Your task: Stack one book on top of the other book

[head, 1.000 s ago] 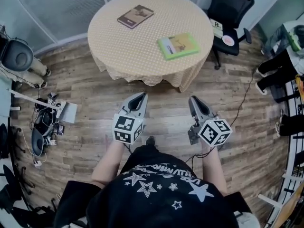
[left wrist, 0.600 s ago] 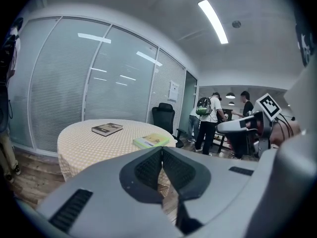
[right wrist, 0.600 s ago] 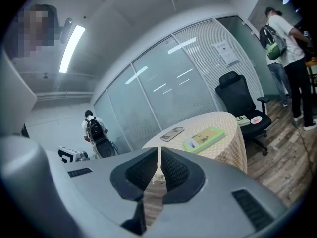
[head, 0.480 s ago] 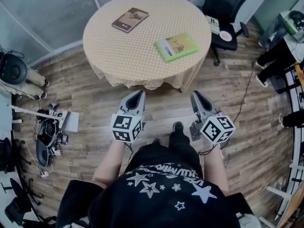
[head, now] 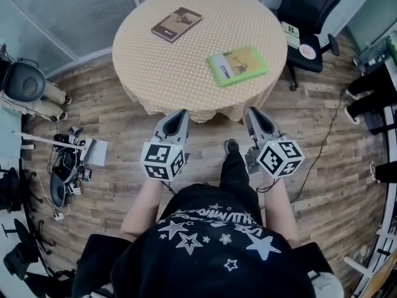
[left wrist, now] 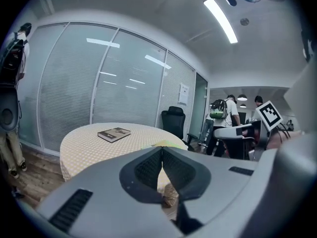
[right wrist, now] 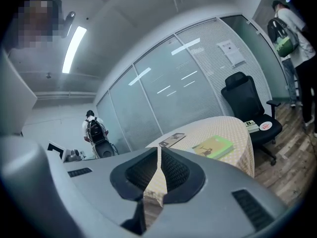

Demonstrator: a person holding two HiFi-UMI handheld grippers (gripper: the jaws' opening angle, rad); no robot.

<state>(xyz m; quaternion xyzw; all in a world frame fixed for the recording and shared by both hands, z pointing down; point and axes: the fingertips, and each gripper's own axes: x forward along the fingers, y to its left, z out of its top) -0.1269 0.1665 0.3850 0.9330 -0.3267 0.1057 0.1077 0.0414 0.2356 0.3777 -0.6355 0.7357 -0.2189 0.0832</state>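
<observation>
A brown book (head: pixel 177 23) lies at the far left of the round table (head: pixel 155 67), and a green book (head: pixel 237 65) lies nearer, to the right. In the left gripper view the brown book (left wrist: pixel 114 134) shows beyond the jaws; in the right gripper view the green book (right wrist: pixel 214 147) and brown book (right wrist: pixel 172 140) both show. My left gripper (head: pixel 182 114) and right gripper (head: pixel 250 112) hover side by side at the table's near edge, both shut and empty.
A black office chair (head: pixel 307 17) stands right of the table with small items on its seat. Cables and equipment (head: pixel 65 166) lie on the wooden floor at the left. People (left wrist: pixel 233 118) stand in the background. My legs and foot (head: pixel 232 146) are below the grippers.
Both grippers have moved forward toward the table, their tips now reaching its near edge. The books have not moved.
</observation>
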